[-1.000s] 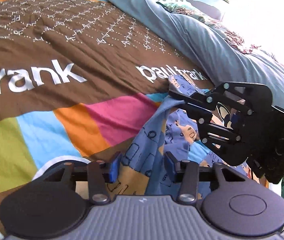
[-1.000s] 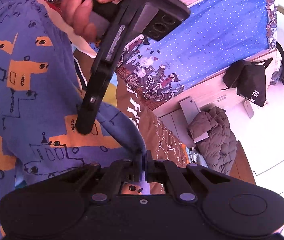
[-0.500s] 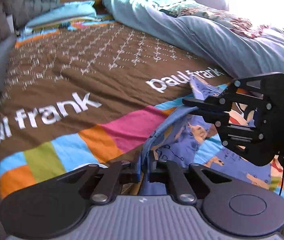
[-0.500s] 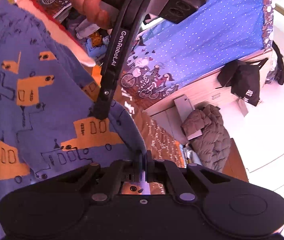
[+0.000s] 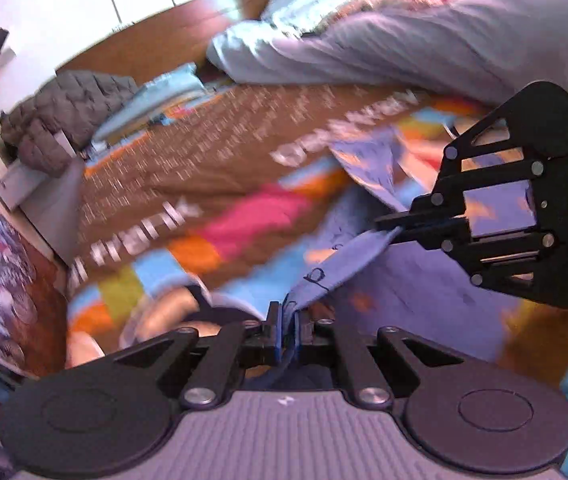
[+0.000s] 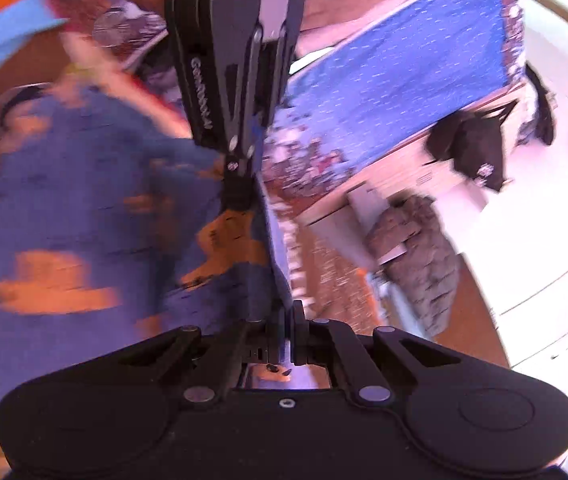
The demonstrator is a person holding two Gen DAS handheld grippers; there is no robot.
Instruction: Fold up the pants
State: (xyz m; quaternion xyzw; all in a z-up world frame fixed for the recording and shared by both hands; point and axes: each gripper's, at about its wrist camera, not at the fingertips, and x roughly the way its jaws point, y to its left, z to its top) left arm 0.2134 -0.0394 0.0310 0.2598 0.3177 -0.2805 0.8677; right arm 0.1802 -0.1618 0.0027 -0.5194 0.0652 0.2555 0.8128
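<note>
soft printed cloth pants (image 5: 348,268)

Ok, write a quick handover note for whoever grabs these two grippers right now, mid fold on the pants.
Left gripper: shut on the blue pants, pinching an edge of the fabric.
Right gripper: shut on the pants too, gripping the same edge further along; the cloth stretches between the two.
Pants: blue with orange print, raised over the patterned bedspread, most of the fabric hanging or trailing below. Both views are motion-blurred.
Done: both grips secured, garment lifted.
Left: lay the pants flat on the bedspread and make the folds; no finished fold shows yet.
</note>
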